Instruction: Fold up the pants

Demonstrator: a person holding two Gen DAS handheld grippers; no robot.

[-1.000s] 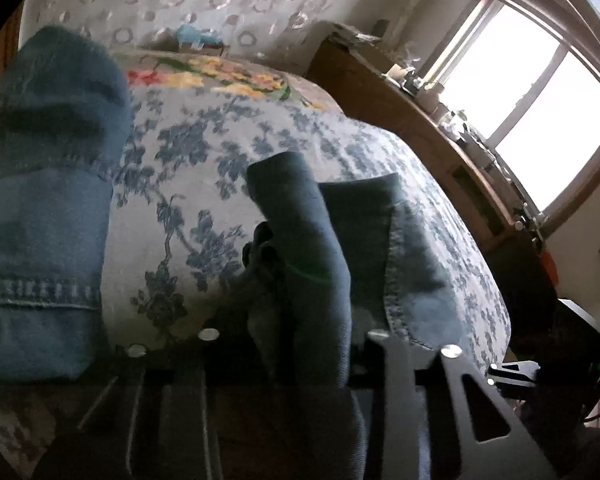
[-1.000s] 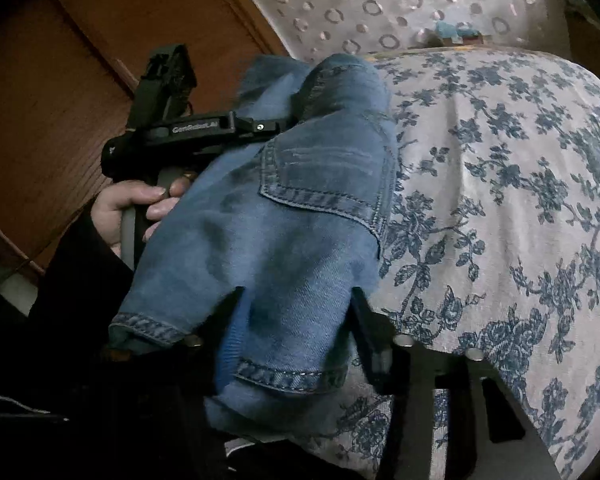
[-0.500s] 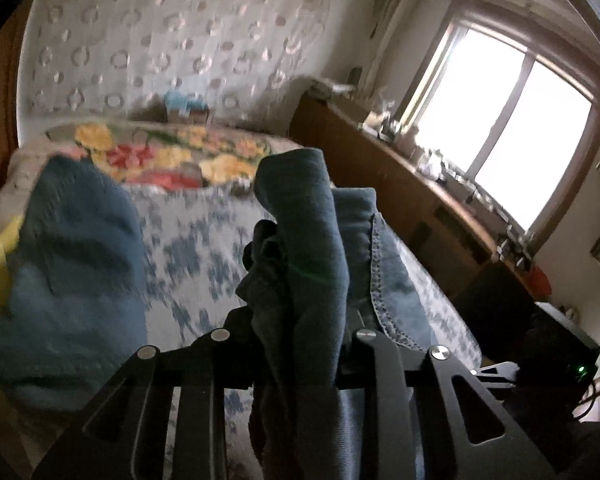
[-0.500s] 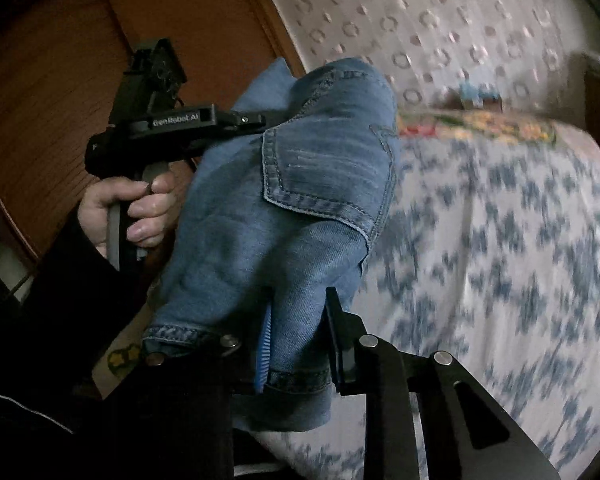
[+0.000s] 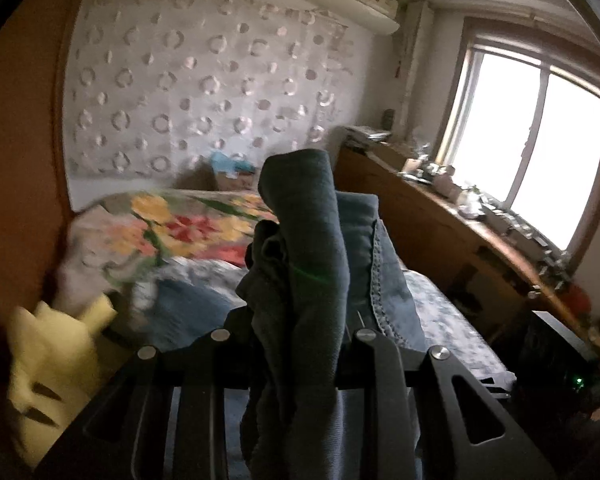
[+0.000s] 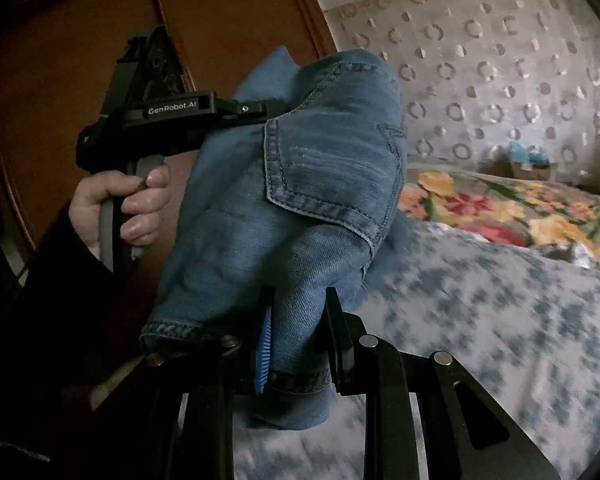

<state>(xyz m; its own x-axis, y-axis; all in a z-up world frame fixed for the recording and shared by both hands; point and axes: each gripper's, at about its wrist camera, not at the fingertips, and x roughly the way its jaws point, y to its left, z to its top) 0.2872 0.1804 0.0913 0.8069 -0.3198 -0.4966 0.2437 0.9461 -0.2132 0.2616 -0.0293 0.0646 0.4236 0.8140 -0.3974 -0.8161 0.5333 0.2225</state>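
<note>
A bed (image 6: 500, 320) with a blue-flowered cover fills the lower part of both views, and a second cover with yellow and red flowers (image 5: 188, 224) lies across its far end, below a wall hanging dotted with rings (image 5: 204, 92). A wooden shelf (image 5: 440, 220) crowded with small items runs along the bed under a bright window (image 5: 528, 140). The jeans (image 6: 300, 208) are held up off the bed between the two tools, with a back pocket facing the right wrist camera and the hem hanging just below the right gripper (image 6: 300, 328). That gripper is clamped on a bunched fold of the jeans, its blue pad pressed against the cloth. In the left wrist view, the left gripper (image 5: 296, 320) is likewise clamped on a thick gathered roll of the denim that rises upright between its fingers. A hand (image 6: 124, 204) in a dark sleeve grips the handle of the left tool beside the jeans. A pale yellow shape (image 5: 48, 360) shows blurred at the lower left
</note>
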